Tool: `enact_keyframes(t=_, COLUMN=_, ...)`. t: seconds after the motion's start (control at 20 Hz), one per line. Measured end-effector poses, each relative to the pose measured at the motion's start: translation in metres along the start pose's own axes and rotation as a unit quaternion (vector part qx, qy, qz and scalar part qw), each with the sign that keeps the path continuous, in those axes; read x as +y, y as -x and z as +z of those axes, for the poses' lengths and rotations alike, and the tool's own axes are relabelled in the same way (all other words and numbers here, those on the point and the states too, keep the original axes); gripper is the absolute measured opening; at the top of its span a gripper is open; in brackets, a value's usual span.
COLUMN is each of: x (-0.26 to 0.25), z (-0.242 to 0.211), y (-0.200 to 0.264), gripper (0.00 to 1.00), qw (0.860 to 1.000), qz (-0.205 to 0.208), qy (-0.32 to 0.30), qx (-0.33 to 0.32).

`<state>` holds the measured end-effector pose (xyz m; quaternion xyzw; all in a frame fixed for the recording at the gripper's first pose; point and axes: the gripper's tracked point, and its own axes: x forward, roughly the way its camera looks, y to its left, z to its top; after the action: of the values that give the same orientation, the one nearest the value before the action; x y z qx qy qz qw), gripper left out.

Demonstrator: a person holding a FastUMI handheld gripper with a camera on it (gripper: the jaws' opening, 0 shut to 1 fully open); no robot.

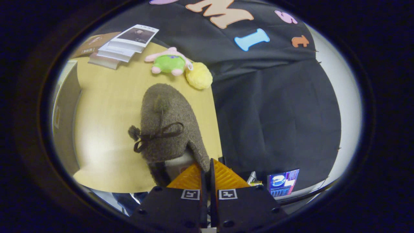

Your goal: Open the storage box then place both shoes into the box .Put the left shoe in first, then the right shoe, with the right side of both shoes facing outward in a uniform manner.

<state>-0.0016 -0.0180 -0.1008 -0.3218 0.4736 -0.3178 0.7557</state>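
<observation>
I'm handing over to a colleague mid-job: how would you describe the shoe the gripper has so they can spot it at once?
Start from the tan table in front of the black cloth wall. The shoe hangs over it just ahead of the gripper, whose fingers are shut on the edge of its collar. It is a brown fuzzy slipper with a dark bow, unlike the green and pink plush toy and yellow plush beyond.

A pale wooden table (pixel 106 106) stands against black cloth (pixel 278 106), glare on its top.

Shoe (pixel 168 126) just ahead of the gripper (pixel 207 171), fingers pinched on its rim. Over the table (pixel 106 106). Plush toy (pixel 169 62) and booklets (pixel 126 45) beyond.
</observation>
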Motion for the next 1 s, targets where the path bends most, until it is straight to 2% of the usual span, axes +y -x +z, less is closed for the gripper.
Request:
enact_keyframes(t=0.35, x=0.023, z=0.048, y=0.077, gripper=0.07, qw=0.998, qz=0.015, qy=-0.025, qx=-0.052)
enact_keyframes(t=0.75, x=0.098, z=0.073, y=0.172, gripper=0.07, qw=0.989, qz=0.086, qy=0.000, qx=-0.120)
enact_keyframes(t=1.0, x=0.150, z=0.072, y=0.212, gripper=0.07, qw=0.983, qz=0.129, qy=0.012, qx=-0.129)
